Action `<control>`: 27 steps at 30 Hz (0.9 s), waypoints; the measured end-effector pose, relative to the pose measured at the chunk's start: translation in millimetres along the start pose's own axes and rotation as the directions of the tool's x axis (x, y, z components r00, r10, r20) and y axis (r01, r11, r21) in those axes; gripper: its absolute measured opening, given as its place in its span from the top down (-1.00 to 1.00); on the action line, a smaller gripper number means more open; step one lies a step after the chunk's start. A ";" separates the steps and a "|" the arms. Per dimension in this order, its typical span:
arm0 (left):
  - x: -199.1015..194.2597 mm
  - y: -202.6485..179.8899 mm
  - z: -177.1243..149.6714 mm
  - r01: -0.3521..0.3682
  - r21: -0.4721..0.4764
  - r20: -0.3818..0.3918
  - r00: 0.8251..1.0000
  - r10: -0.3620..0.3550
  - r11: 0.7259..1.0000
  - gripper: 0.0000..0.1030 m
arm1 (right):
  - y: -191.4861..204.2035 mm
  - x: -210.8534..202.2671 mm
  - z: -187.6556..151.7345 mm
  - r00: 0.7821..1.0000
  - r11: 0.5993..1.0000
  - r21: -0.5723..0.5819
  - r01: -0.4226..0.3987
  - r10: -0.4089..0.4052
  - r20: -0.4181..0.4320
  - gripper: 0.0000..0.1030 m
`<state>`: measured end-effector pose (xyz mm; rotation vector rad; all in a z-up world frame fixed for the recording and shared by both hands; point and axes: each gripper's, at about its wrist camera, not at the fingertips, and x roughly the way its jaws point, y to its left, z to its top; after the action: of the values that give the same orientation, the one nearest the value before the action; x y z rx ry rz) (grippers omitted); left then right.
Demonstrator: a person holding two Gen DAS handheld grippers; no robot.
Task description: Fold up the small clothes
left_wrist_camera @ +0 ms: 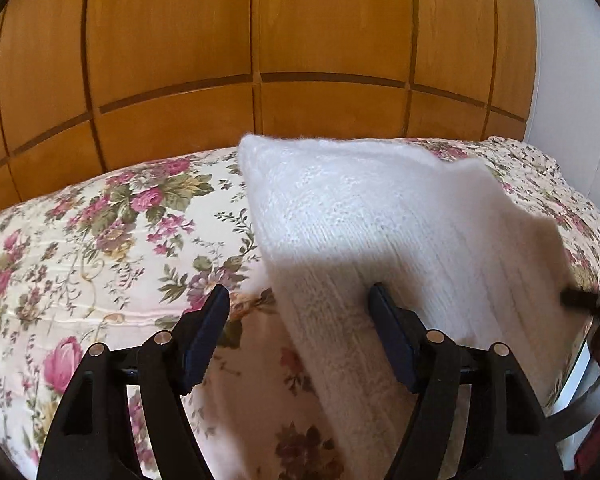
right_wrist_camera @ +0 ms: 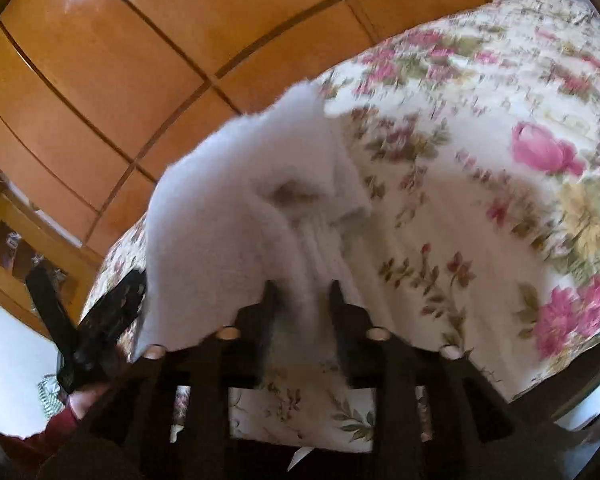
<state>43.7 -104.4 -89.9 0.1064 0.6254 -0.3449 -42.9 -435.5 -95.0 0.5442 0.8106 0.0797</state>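
Observation:
A white fluffy knitted garment (left_wrist_camera: 380, 220) lies spread on the floral bedspread (left_wrist_camera: 100, 220), its right edge blurred. My left gripper (left_wrist_camera: 298, 300) is open over the garment's near left edge: the right finger (left_wrist_camera: 388, 320) is in front of the knit, the left finger (left_wrist_camera: 208, 320) over the quilt. In the right wrist view, which is blurred, a bunched fold of the garment (right_wrist_camera: 240, 200) runs between the fingers of my right gripper (right_wrist_camera: 304, 292). Its jaws stand partly apart, with a shadowed gap beside the left finger. The left gripper (right_wrist_camera: 86, 276) shows at the far left, held by a hand.
Wooden wardrobe panels (left_wrist_camera: 260, 40) stand right behind the bed. A white wall (left_wrist_camera: 572, 80) is at the right, where the bed's edge (left_wrist_camera: 596, 248) drops off. A dark red sleeve (right_wrist_camera: 56, 428) shows at the lower left of the right wrist view.

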 end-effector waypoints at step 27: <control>2.7 -34.7 70.3 0.200 -0.088 -0.039 0.978 -0.204 0.976 0.14 | 43.5 70.6 32.7 0.984 0.971 -0.183 0.156 -0.137 0.111 0.48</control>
<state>72.7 -151.9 -34.6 -0.0297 0.6995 -0.5137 35.1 -393.0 -102.4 0.3034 0.7364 -0.0053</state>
